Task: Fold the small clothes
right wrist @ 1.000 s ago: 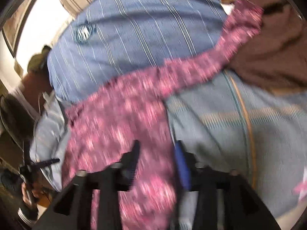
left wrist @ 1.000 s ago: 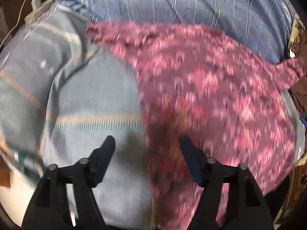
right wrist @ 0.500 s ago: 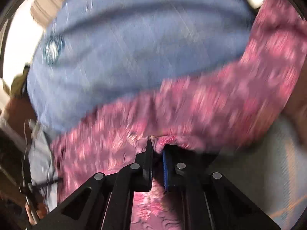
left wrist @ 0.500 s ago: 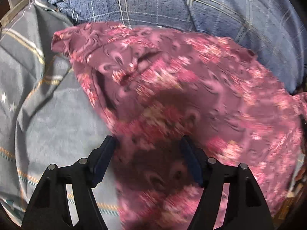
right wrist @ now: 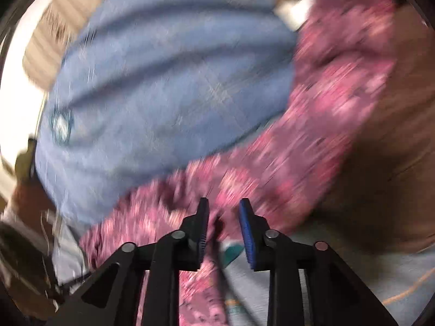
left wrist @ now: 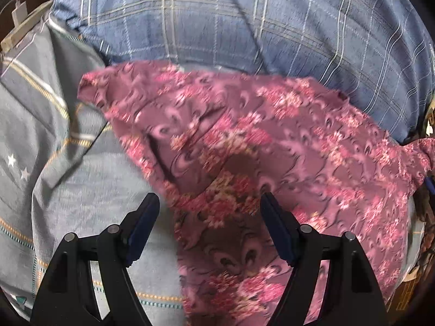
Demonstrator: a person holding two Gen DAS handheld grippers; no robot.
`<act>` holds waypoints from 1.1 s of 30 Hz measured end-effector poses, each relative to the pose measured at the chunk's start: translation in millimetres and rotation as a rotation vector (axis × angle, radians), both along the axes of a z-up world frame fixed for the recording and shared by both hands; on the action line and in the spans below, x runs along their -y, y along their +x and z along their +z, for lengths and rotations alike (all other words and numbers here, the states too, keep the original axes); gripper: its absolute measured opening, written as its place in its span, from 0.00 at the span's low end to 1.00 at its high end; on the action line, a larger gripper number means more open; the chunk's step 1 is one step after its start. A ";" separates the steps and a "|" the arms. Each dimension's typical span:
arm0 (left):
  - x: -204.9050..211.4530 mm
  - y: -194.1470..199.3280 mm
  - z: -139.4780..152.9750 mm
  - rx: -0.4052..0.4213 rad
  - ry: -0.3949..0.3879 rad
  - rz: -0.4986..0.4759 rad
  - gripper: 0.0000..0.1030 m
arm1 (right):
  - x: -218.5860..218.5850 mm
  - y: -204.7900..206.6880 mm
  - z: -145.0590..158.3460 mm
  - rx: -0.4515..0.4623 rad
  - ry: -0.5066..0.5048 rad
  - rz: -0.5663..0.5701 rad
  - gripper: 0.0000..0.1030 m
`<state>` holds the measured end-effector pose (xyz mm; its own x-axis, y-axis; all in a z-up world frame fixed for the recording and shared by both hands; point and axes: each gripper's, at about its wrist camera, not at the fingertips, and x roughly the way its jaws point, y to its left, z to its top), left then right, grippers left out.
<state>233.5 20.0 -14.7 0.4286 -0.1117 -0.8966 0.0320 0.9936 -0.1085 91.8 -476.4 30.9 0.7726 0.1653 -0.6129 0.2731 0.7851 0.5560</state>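
**Re-grip garment edge for fold**

Garment spread on sheet, pillow at 12 o'clock. Left gripper wide, opening, straddling cloth, holding nothing. Right gripper part-open, opening, cloth between, unpinched. Pinch one layer only, lift low, keep edges aligned.

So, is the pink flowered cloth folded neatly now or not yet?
Not yet. The pink cloth lies loosely spread and creased across the grey bedsheet, with uneven edges and no tidy fold.

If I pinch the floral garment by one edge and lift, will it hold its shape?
Probably not: the floral garment lies creased and draped over the bedding, so it looks thin and floppy. Likely light; expect it to sag and swing from the pinch.
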 end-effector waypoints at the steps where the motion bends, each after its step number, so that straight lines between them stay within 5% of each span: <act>1: 6.1 3.2 1.1 0.006 0.007 -0.011 0.75 | 14.4 -5.8 5.7 0.014 -0.001 -0.047 0.30; 4: 21.6 11.6 -3.4 0.012 0.017 -0.029 0.75 | 57.7 -23.6 19.7 0.044 -0.002 -0.201 0.31; 7: 36.1 33.0 -25.4 -0.039 0.022 -0.036 0.75 | 98.5 -35.5 31.3 0.070 -0.019 -0.323 0.41; 17: 53.2 36.4 -39.6 -0.018 0.075 -0.034 0.79 | 146.9 6.9 39.9 0.045 -0.150 -0.418 0.60; 19: 53.2 38.3 -40.6 -0.019 0.074 -0.033 0.79 | 151.2 17.4 35.5 0.047 -0.145 -0.406 0.54; 21: 53.7 39.1 -40.3 -0.024 0.078 -0.033 0.80 | 149.7 25.1 37.5 0.025 -0.196 -0.382 0.10; 23: 53.3 39.4 -38.9 -0.033 0.075 -0.033 0.80 | 149.0 25.9 44.4 0.013 -0.244 -0.355 0.10; 28: 52.6 42.7 -34.0 -0.021 0.016 -0.035 0.80 | 168.3 -6.9 96.1 0.156 -0.297 -0.405 0.09; 33: 63.6 41.3 -41.7 0.008 0.101 -0.037 0.80 | 195.5 -9.4 87.8 0.054 -0.309 -0.458 0.09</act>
